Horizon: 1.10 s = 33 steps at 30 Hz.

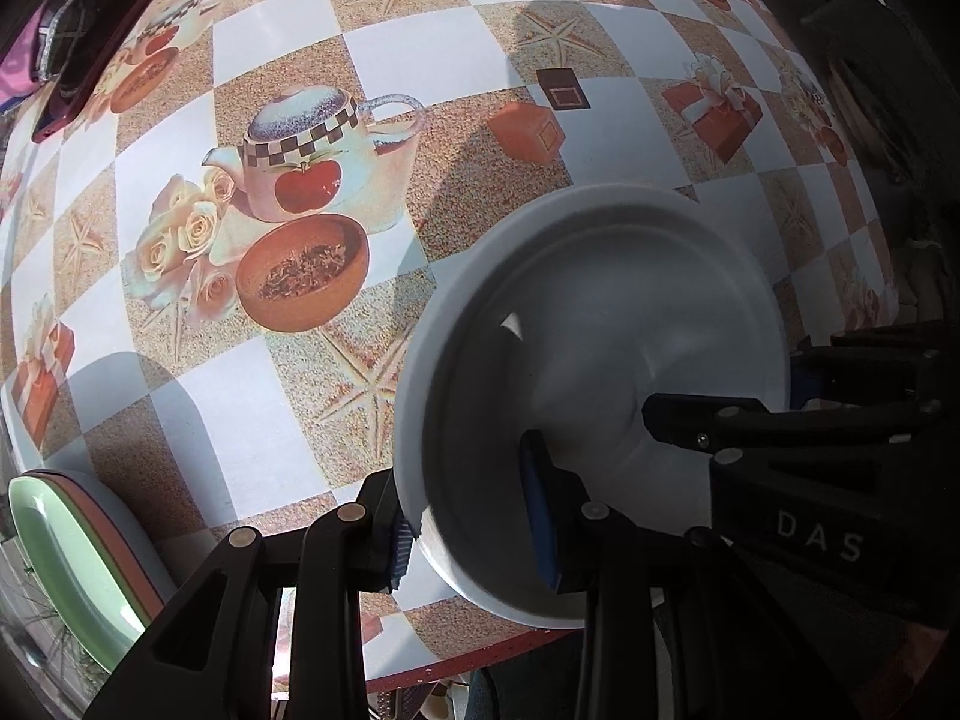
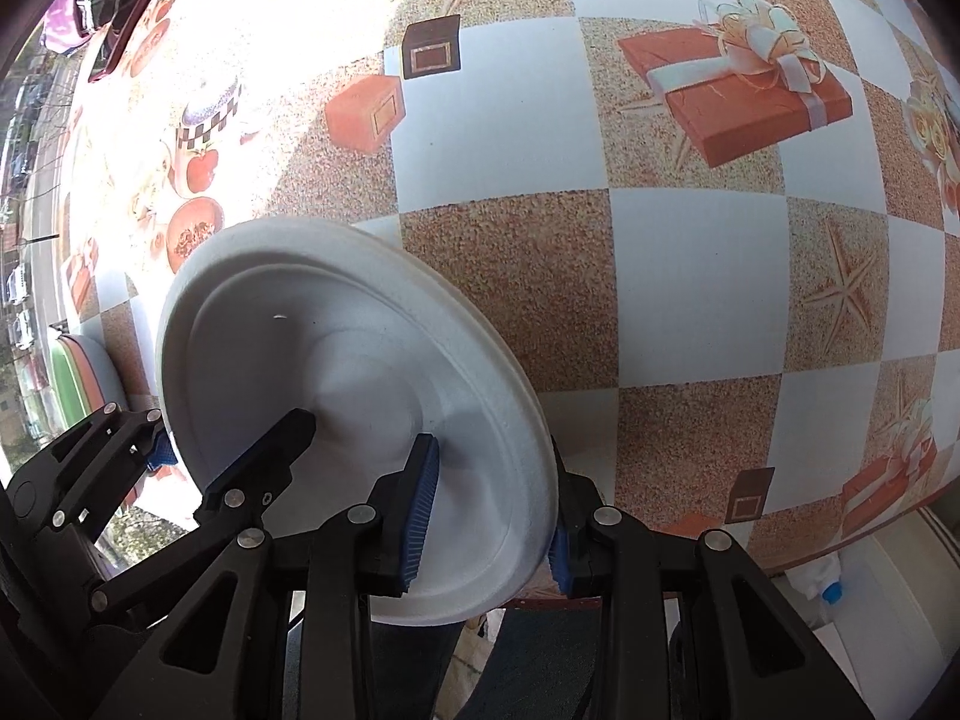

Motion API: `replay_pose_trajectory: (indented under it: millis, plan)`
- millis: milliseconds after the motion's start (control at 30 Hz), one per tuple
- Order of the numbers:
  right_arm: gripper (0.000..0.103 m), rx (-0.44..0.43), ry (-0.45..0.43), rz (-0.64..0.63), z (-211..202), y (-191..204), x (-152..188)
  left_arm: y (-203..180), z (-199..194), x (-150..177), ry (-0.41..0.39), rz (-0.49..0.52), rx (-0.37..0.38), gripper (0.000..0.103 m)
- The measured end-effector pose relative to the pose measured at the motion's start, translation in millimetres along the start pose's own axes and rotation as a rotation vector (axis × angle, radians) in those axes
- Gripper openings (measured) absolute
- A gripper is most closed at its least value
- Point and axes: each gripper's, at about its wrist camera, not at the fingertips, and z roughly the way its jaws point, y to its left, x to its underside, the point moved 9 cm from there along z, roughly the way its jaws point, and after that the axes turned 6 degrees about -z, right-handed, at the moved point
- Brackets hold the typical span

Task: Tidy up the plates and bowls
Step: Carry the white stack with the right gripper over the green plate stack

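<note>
White plate [image 1: 606, 324] tilted, rim clamped between both grippers' jaws.

The setting is a home dining or kitchen area. A table [image 1: 420, 42] is covered with a printed oilcloth [image 2: 690, 276] in a white and sand-coloured check bearing teapots, roses, starfish and gift boxes. A stack of coloured plates [image 1: 66, 546] rests at the near left edge, folded cloth [image 1: 90, 6] lies at the far left, and parked cars [image 2: 18, 288] show outside beyond the table's left side.
</note>
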Motion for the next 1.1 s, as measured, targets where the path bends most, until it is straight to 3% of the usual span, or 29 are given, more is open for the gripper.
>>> replay_pose_trajectory:
  millis: [300,667,1100]
  plan:
    - [0.034,0.028,0.028,-0.13,-9,37,-5,39,-20,13,-0.015,-0.052,-0.004,0.035]
    - [0.034,0.086,0.002,-0.282,-41,86,-16,95,-72,23,-0.093,-0.139,-0.011,0.035]
    - [0.034,0.135,-0.03,-0.427,-58,143,-33,129,-109,47,-0.16,-0.247,-0.029,0.035]
